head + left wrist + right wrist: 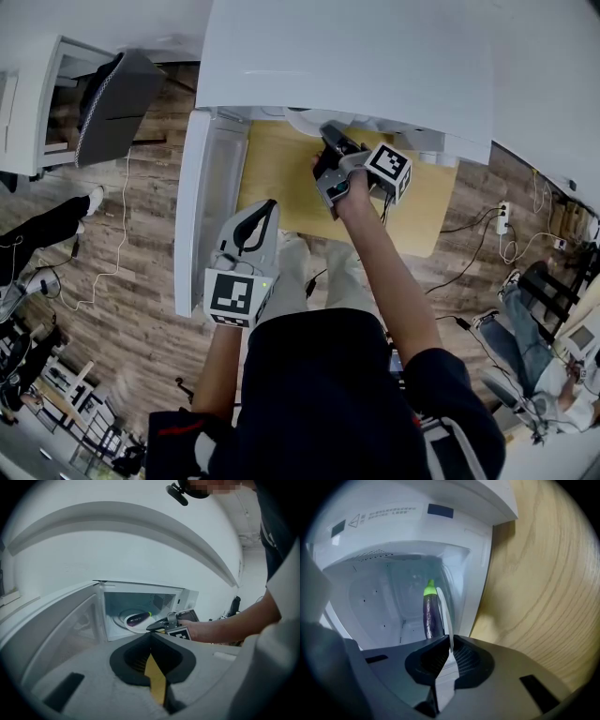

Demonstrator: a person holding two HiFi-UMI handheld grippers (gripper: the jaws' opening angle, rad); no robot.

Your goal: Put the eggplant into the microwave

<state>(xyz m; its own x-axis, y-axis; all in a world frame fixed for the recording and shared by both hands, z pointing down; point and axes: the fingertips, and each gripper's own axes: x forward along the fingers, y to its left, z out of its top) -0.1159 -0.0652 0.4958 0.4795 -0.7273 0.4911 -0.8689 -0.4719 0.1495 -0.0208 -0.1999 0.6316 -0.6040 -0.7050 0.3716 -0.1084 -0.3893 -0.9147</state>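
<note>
The left gripper (151, 638), jaws shut together on nothing, is held beside the open microwave door (211, 206). The right gripper (451, 645) reaches into the microwave (393, 522), its jaws pinching the rim of the white plate (444, 609) on which the purple eggplant (431, 616) lies, inside the cavity
</note>
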